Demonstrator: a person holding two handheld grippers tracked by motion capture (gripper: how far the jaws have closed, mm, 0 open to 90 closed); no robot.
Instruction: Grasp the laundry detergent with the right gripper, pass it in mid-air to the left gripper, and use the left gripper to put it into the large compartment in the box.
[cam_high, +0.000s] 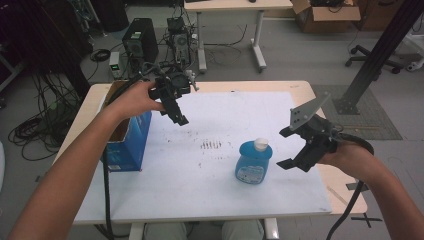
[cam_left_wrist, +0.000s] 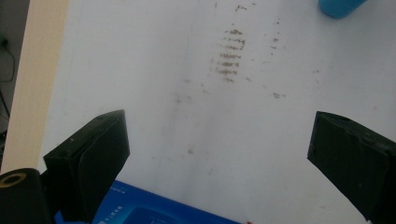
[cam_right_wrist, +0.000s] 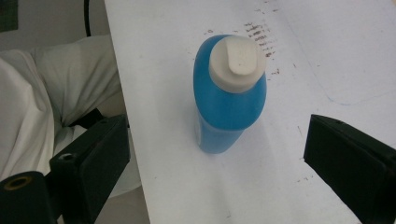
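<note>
The right claw (cam_high: 286, 148), jaws spread wide and empty, hangs just right of the blue bottle (cam_high: 253, 161), which stands upright with its white cap (cam_right_wrist: 236, 62) on, near the front of the white table (cam_high: 210, 195). The left claw (cam_high: 176, 114), also wide apart, is raised beside the open blue box (cam_high: 127, 145) at the table's left edge.

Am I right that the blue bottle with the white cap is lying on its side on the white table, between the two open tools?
Not quite: the blue bottle stands upright, as the high view shows; its white cap points up. The rest holds: left tool and right tool are open.
</note>
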